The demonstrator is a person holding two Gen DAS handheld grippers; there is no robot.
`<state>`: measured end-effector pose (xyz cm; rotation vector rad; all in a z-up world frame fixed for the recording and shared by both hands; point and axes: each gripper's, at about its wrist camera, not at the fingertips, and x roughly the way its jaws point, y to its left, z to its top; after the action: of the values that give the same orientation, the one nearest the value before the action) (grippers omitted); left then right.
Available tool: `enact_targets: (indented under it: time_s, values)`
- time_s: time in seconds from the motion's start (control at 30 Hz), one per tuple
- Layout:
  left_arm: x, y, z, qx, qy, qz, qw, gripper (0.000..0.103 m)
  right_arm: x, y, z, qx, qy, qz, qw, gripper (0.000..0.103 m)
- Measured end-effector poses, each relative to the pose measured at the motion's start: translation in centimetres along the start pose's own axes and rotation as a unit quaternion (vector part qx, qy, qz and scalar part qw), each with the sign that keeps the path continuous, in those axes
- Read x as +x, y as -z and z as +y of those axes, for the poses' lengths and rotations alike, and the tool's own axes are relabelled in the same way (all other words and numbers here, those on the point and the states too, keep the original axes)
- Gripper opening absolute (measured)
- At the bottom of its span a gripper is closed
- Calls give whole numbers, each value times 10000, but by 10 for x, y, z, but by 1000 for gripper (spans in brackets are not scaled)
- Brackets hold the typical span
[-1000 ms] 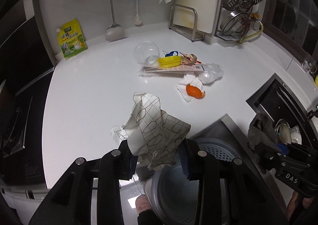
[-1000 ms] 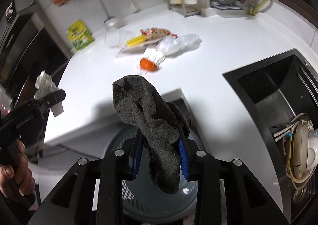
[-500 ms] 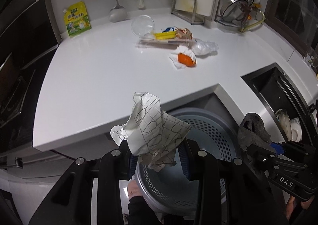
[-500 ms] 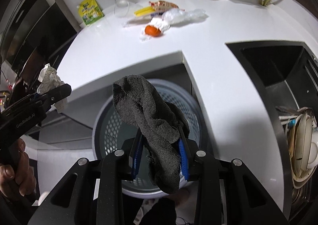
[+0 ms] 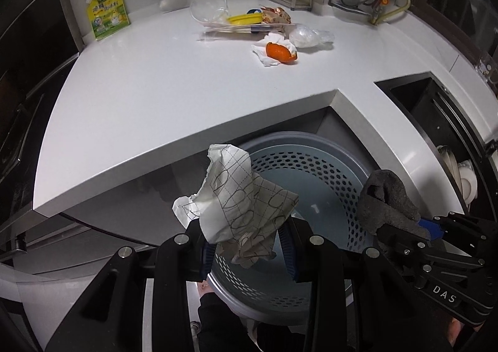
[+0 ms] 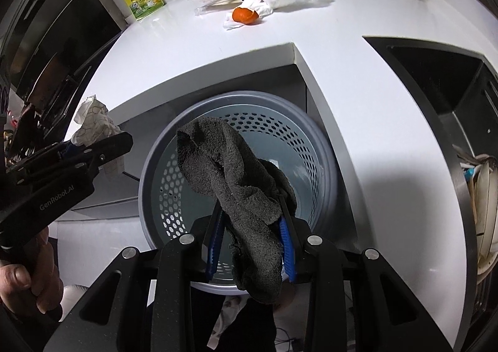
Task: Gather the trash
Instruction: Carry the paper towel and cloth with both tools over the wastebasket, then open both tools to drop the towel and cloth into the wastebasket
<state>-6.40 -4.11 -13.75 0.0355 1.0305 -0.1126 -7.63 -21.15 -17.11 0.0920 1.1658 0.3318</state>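
Left gripper pinches one paper; right gripper pinches one rag. One bin directly below both. Ahead on counter: one peel, one pouch.

White counter bears orange peel on tissue, wrappers, glass.

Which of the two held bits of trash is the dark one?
The grey rag in the right gripper; the left gripper holds pale patterned paper.
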Motion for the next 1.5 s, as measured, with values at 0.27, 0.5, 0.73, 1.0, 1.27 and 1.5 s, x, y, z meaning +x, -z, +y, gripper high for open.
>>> enact_targets:
  time_s: [0.27,0.5,0.73,1.0,1.27,1.5]
  values:
    - [9,7,0,6,98,176,9998,35,7,4,1,87,25,137,9999,31]
    - [8,8,0,61,125,210,9997,37,7,3,2,127,-41,161,9998,31]
    - [-1,7,2,-20,169,97,9998,52,0,1,4,68,-53,10,10000,34]
    - [-8,5,1,-78,155,37,9998,64,-15,-2,4,13,-20,-266,9996,59]
    - [-10,2,2,-116,122,21,9999,71,-16,1,-1,115,-21,-249,9996,59]
    - [-18,-9,8,-222,82,-84,9997,82,-25,-6,-4,179,-11,-400,9990,59]
